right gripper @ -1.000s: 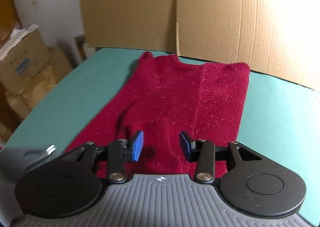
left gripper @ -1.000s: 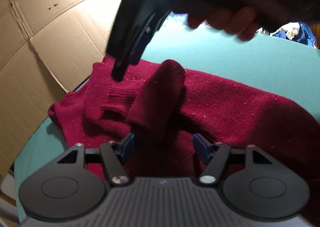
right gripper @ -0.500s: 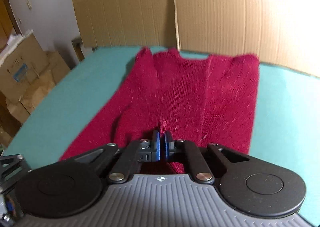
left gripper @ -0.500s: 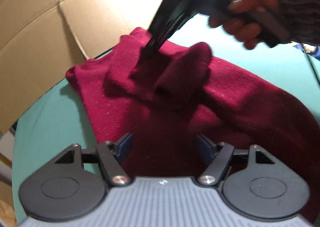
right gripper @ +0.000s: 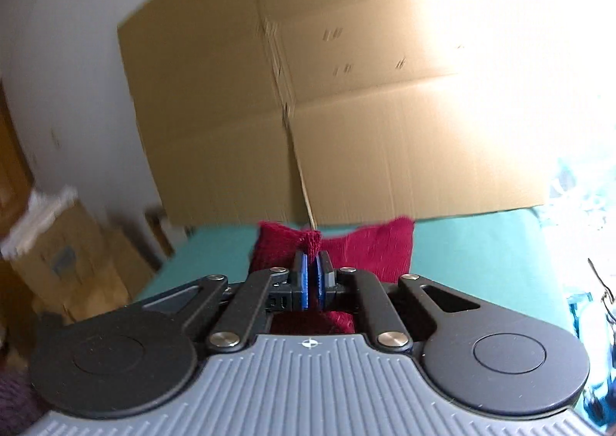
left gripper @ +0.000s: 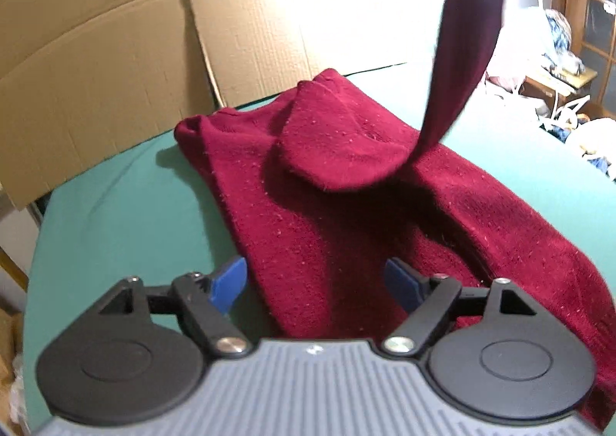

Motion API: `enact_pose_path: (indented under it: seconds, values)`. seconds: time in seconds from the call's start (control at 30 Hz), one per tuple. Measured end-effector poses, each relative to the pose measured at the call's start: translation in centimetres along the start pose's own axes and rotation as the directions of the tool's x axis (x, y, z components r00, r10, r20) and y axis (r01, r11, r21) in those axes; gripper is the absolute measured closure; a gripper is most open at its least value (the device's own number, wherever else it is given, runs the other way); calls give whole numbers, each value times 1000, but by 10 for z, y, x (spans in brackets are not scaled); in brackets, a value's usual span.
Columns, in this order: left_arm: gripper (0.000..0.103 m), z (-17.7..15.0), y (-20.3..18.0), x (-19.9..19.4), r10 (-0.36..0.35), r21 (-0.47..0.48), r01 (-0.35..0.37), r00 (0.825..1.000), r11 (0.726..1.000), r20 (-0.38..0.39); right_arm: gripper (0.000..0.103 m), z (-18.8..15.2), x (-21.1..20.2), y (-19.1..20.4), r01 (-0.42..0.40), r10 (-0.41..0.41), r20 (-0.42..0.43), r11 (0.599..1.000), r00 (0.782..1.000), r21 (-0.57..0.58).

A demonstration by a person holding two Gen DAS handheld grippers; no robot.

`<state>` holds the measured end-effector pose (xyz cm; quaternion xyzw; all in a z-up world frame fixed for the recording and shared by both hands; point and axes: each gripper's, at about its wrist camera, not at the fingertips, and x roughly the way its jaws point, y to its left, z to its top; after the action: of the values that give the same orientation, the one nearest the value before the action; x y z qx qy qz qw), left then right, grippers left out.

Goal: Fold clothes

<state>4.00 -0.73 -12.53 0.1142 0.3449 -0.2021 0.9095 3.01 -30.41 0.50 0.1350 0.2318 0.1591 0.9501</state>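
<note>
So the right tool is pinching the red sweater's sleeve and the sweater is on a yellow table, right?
Not quite: the table is green, not yellow, as the left wrist view shows. The right tool does pinch the red sweater's sleeve.

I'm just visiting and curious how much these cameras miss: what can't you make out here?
- The hand holding the right gripper: outside both views, cut off by the top edge of the left wrist view.
- The red sweater: the right wrist view shows only its far end; the gripper body covers the rest.
- The lifted sleeve: motion-blurred in the left wrist view.
- The clutter far right: too small and overexposed to identify.
</note>
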Motion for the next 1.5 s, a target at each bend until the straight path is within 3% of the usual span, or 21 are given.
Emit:
enact_pose_path:
  seconds: [0.17,0.37,0.47,0.57,0.7,0.9,1.03,1.2,1.23,1.37,1.43,1.5]
  values:
    - [31,4,-9,-14,-162,4,162,987,987,13,98,7,-34,15,35,-37,87,999,996,20]
    - [30,19,-55,-6,-200,147,191,979,971,48,98,12,-49,41,74,-75,162,997,984,10]
    - [33,24,-68,11,-193,185,183,981,965,35,98,8,-55,60,174,-160,175,982,971,-69]
    - [35,28,-66,27,-180,162,177,984,971,2,98,1,-63,76,272,-246,161,949,956,-162]
    - [35,28,-61,34,-166,121,168,986,978,-25,98,-15,-76,84,310,-295,102,930,950,-196]
    - [36,33,-76,51,-106,123,109,994,986,-35,99,-31,-99,80,287,-283,52,946,958,-153]
    - [33,36,-74,52,-63,131,68,997,989,-42,94,-50,-89,80,282,-292,-6,930,956,-235]
    - [25,14,-67,22,-52,153,62,997,986,-64,86,-98,-68,43,253,-305,-185,932,934,-261]
    - [22,6,-69,16,-41,170,53,997,984,-71,80,-110,-64,40,235,-299,-222,933,928,-273]
    - [22,-19,-78,4,-6,203,30,993,979,-116,71,-147,-46,44,108,-224,-342,939,913,-328]
    - [22,-26,-80,0,12,190,12,992,982,-123,64,-162,-33,53,59,-214,-363,918,907,-393]
    - [22,-29,-82,-6,34,167,-13,992,986,-122,63,-175,-20,62,28,-219,-367,887,904,-461]
